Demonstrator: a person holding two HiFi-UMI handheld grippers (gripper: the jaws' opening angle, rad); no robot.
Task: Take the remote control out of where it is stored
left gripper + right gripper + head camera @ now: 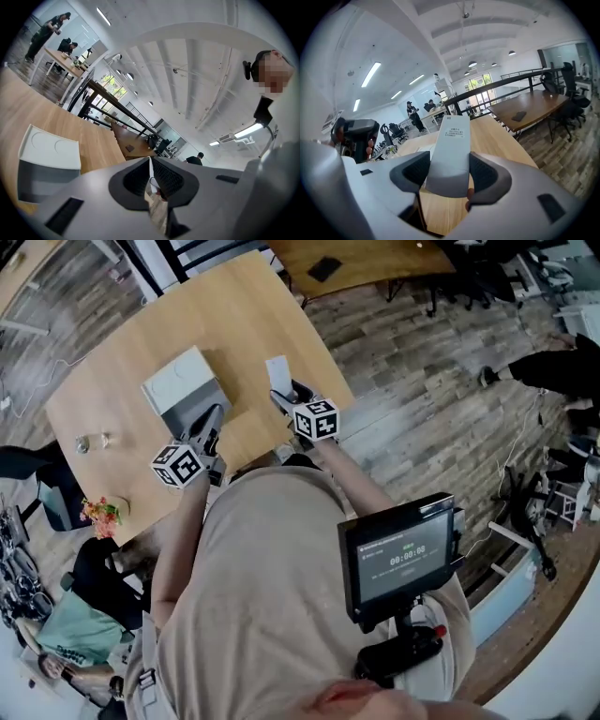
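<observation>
1. Pale wooden tabletop point(122, 343) on plank flooring fills the head view. On it sit a grey box with a white top point(180, 385) and, near the left edge, a small clear glass point(92, 442). The left gripper point(214, 418) points at the box's near side. The right gripper point(284, 395), to the box's right, carries a slim white rectangular remote control point(278, 374), outside the box and apart from it. How the jaws stand is too small to judge here.
2. The left gripper view settles it for the left gripper point(151, 180): its jaws are pressed together with nothing between them. The box point(47, 154) lies ahead on the left, apart from the tips. Only here do two round impressions show on its white top.
3. The right gripper view shows the right gripper point(449, 180) clamping the remote control's point(450, 154) near end between both pads. The rest juts forward over the table point(497, 136). A printed label on its face shows only here.
</observation>
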